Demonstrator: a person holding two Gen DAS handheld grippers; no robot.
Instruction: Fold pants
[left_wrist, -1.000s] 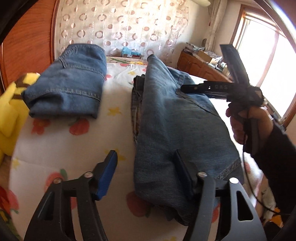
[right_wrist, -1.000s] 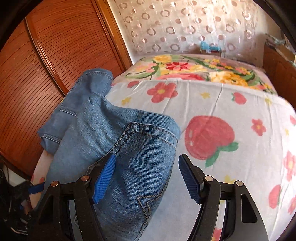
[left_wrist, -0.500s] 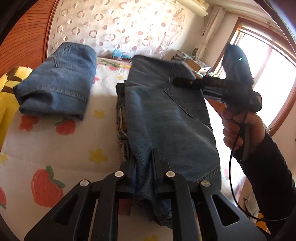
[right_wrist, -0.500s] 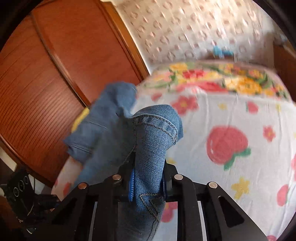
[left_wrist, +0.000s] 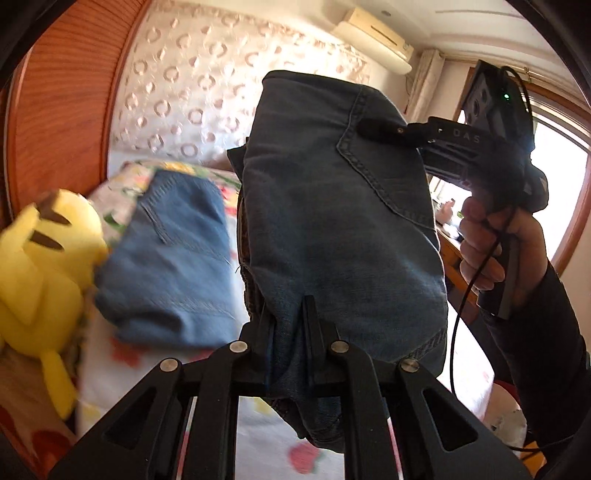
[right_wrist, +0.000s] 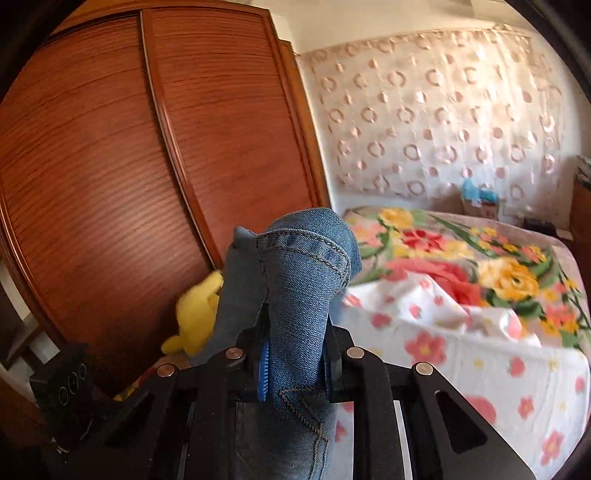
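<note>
Both of our grippers have lifted the folded jeans (left_wrist: 332, 221) off the bed (right_wrist: 461, 354); the left gripper (left_wrist: 288, 332) and the right gripper (right_wrist: 295, 354) are each clamped on one end, so the fold keeps its shape.

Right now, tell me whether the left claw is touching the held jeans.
Touching. The left wrist view shows the left claw shut on the held jeans, denim pinched between its fingers.

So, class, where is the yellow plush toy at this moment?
In the left wrist view the yellow plush toy sits at the far left, against the folded jeans on the bed, in front of the wooden wardrobe.
</note>
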